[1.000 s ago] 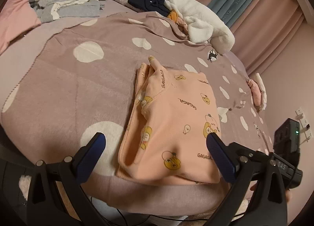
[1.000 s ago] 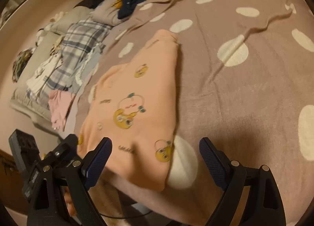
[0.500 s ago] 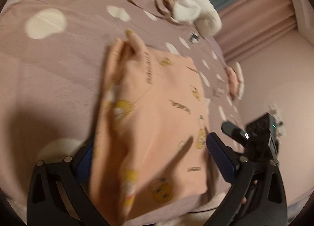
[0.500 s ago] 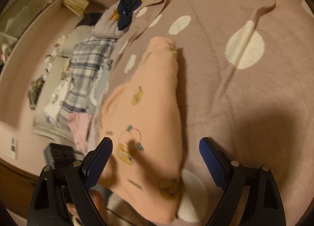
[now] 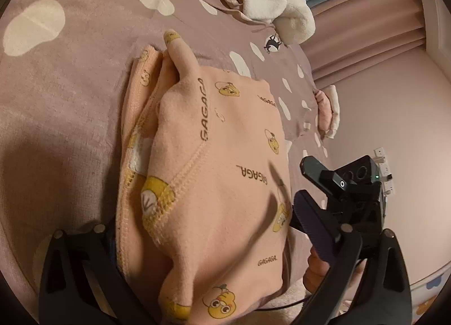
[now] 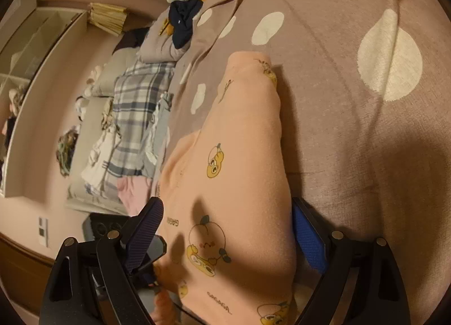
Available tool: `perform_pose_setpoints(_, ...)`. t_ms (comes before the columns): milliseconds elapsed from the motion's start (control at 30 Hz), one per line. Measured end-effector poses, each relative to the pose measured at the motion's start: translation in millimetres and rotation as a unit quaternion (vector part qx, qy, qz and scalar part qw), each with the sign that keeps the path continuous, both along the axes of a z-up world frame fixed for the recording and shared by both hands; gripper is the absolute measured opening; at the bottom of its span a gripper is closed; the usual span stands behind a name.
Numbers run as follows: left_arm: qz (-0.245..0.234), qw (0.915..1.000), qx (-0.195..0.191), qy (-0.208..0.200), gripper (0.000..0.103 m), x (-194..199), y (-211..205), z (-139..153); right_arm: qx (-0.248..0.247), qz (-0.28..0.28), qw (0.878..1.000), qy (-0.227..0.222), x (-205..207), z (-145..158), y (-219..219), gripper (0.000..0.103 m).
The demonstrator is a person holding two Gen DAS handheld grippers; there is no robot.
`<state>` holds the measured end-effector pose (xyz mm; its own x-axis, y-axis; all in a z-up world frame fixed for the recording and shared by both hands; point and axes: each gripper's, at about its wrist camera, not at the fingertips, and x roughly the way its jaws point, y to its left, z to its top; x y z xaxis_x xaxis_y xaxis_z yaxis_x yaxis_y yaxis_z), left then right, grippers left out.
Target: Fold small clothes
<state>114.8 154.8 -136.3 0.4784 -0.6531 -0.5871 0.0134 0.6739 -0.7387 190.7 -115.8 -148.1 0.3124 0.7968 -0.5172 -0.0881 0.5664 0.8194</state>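
Note:
A folded peach garment [image 5: 220, 172] printed with yellow cartoon faces and "GAGAGA" lies on a mauve blanket with white spots [image 5: 70, 76]. It also shows in the right wrist view [image 6: 234, 184]. My left gripper [image 5: 208, 229] is open, its fingers straddling the garment's near end; the left finger is hidden behind the cloth. My right gripper [image 6: 231, 237] is open and straddles the same near end from the other side. The right gripper [image 5: 346, 186] also shows at the right of the left wrist view.
A white fluffy item and dark clothes [image 5: 270, 0] are piled at the far side of the bed. A plaid pillow with several clothes [image 6: 135, 116] lies to the left in the right wrist view. Curtains [image 5: 366, 14] hang behind. A small pink folded item [image 5: 327, 110] lies at the bed edge.
Both grippers have moved forward and down onto the garment's near end, and now straddle it. The garment has not been lifted.

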Motion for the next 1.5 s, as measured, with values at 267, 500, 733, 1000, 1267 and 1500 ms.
perform_pose_setpoints(267, 0.021, 0.9972, 0.072, -0.002, 0.065, -7, -6, 3, -0.042, 0.004, 0.999, -0.025, -3, 3, 7, 0.063)
perform_pose_setpoints(500, 0.016, 0.9928, 0.117, -0.017, 0.05, -8, -13, 4, -0.097, 0.006, 0.994, -0.045, -4, 3, 9, 0.039)
perform_pose_setpoints(733, 0.017, 0.9909, 0.132, -0.022, 0.042, -7, -16, 0, -0.14, 0.013, 0.988, -0.069, -5, 4, 17, 0.034)
perform_pose_setpoints(1000, 0.016, 0.99, 0.138, -0.023, 0.042, -5, -19, 0, -0.146, 0.014, 0.987, -0.071, -4, 3, 18, 0.033)
perform_pose_setpoints(1267, 0.019, 0.9897, 0.14, -0.025, 0.042, -6, -18, -2, -0.157, 0.018, 0.985, -0.072, -5, 4, 21, 0.033)
perform_pose_setpoints(1500, 0.016, 0.9894, 0.142, -0.024, 0.042, -4, -18, -1, -0.144, 0.019, 0.987, -0.066, -3, 1, 21, 0.033)
